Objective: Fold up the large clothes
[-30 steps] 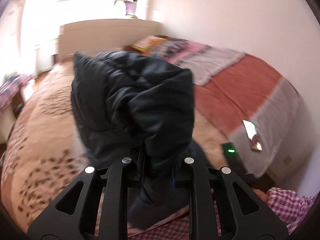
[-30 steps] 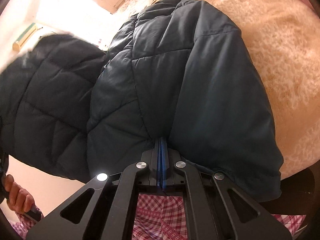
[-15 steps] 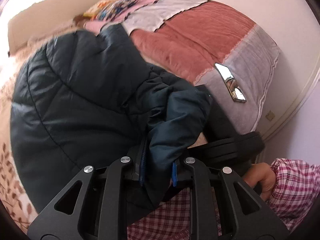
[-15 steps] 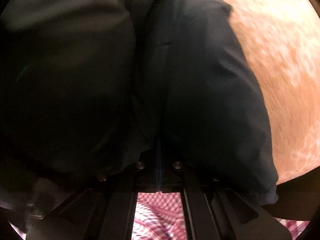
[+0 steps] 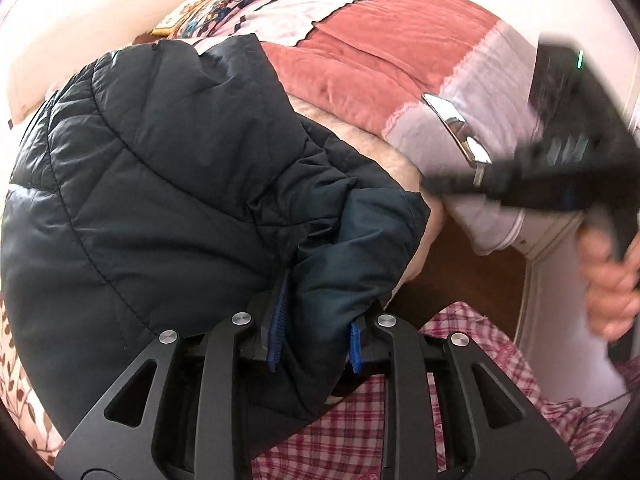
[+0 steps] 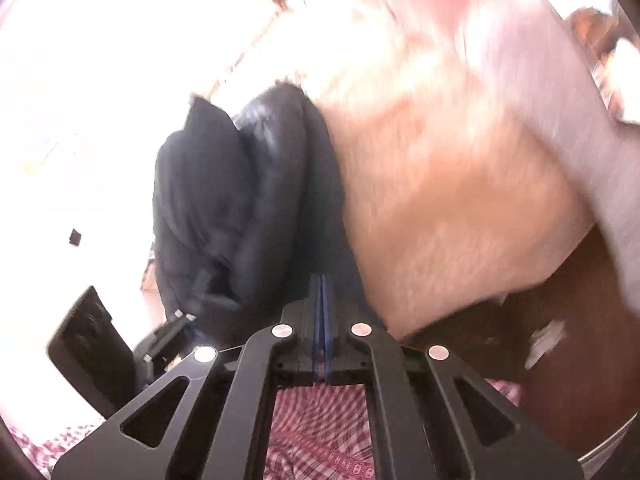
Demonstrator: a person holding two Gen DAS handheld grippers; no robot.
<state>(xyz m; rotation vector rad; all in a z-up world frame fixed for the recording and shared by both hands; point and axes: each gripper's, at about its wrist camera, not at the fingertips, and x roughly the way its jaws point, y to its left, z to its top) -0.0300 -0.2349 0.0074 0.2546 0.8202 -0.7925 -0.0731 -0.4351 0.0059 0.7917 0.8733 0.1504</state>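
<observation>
A dark navy quilted puffer jacket point(image 5: 160, 184) lies bunched on the bed at the near edge. My left gripper point(image 5: 316, 332) is shut on a thick fold of the jacket's edge, its blue pads pressed to the cloth on both sides. In the right wrist view the jacket point(image 6: 236, 208) shows as a folded heap to the left. My right gripper point(image 6: 322, 304) has its blue pads pressed together with nothing between them, just right of the jacket. It also shows in the left wrist view point(image 5: 568, 160), blurred, off to the right.
The bed has a beige fuzzy blanket point(image 6: 448, 208) and a red and grey quilt point(image 5: 384, 60) beyond it. A shiny flat object point(image 5: 456, 124) lies on the quilt. Pillows point(image 5: 200, 16) sit at the headboard. My plaid clothing point(image 5: 400, 420) is at the bottom.
The jacket has come down from the air onto the bed. My right gripper has let go of it and swung away to the right. My left gripper keeps its hold.
</observation>
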